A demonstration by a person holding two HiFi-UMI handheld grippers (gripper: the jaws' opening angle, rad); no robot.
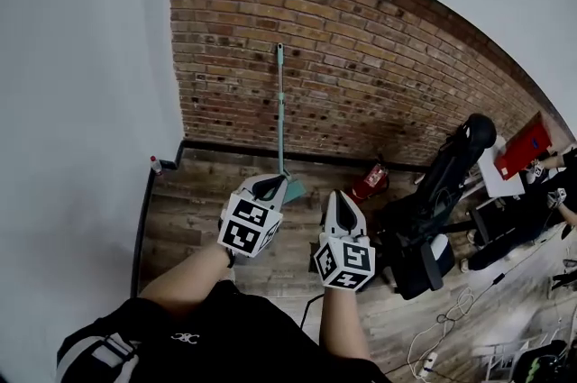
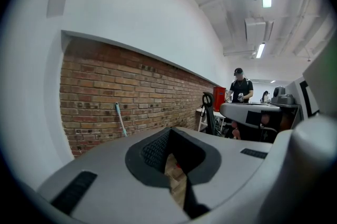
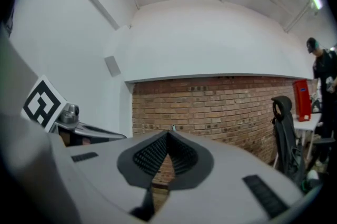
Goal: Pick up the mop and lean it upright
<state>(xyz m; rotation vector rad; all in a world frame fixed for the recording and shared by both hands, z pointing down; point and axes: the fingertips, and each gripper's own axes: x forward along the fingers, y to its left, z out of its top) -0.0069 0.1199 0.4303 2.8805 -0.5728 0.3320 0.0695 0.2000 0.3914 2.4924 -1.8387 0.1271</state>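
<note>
The mop stands upright against the brick wall (image 1: 361, 57). Its teal handle (image 1: 279, 102) rises from a head (image 1: 294, 186) resting on the wood floor. Both grippers hang back from it at waist height, and neither touches it. My left gripper (image 1: 269, 185) is shut and holds nothing; in its own view (image 2: 169, 133) the mop handle (image 2: 121, 119) shows far off to the left. My right gripper (image 1: 341, 205) is also shut and empty (image 3: 168, 136), and the tip of the mop handle (image 3: 173, 127) peeks just over its jaws.
A black office chair (image 1: 442, 192) and a red fire extinguisher (image 1: 370, 181) stand to the right of the mop. A white wall (image 1: 81, 147) closes the left side. Cables (image 1: 442, 318) trail on the floor at the right. A person (image 2: 239, 86) stands by the desks.
</note>
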